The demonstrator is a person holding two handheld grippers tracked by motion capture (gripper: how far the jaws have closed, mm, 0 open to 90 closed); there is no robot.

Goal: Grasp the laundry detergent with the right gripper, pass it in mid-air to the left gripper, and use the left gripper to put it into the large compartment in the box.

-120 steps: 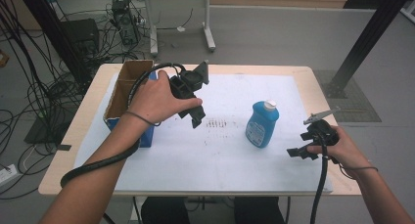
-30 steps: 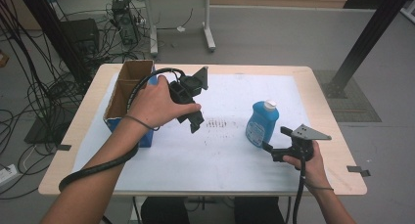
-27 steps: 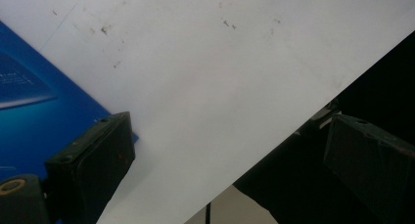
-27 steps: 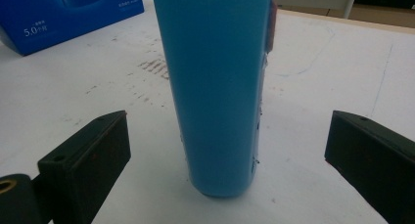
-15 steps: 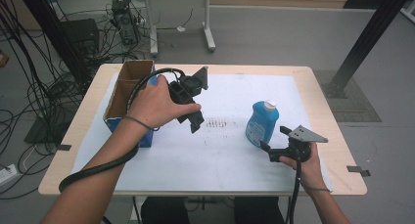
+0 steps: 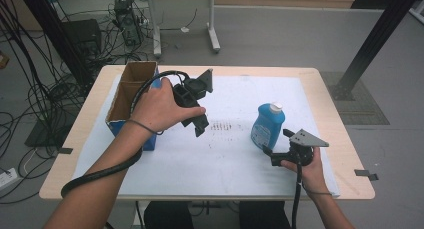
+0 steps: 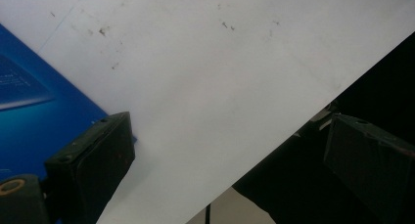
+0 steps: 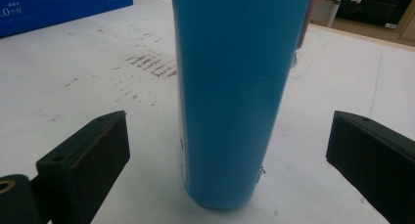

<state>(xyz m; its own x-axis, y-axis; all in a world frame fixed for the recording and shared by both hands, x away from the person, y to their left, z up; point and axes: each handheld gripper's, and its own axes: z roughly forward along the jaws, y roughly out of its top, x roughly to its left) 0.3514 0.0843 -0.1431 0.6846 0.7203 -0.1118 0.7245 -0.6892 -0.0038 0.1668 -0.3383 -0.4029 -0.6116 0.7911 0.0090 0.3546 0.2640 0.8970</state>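
A blue bottle (image 6: pixel 267 125) with a white cap stands upright on the white sheet (image 6: pixel 225 154), right of centre. My right gripper (image 6: pixel 274 149) lies low on the table just in front of it, open. In the right gripper view the bottle (image 8: pixel 235 87) rises between the two wide-apart jaws of the right gripper (image 8: pixel 228 123), touching neither. My left gripper (image 6: pixel 198 120) is held above the sheet beside a cardboard box (image 6: pixel 127 96), pointing down. The left gripper (image 7: pixel 227 136) is open and holds nothing, over bare sheet.
The box has blue printed sides (image 7: pixel 29 101) and an open top, and stands at the table's left. Faint reddish marks (image 8: pixel 151 62) stain the sheet near the middle. The wooden table edge (image 6: pixel 345 139) runs close to the right hand. Cables trail from both grippers.
My right gripper has moved left from the table's right edge up to the bottle, which now stands between its jaws. The left gripper and the box have stayed put.
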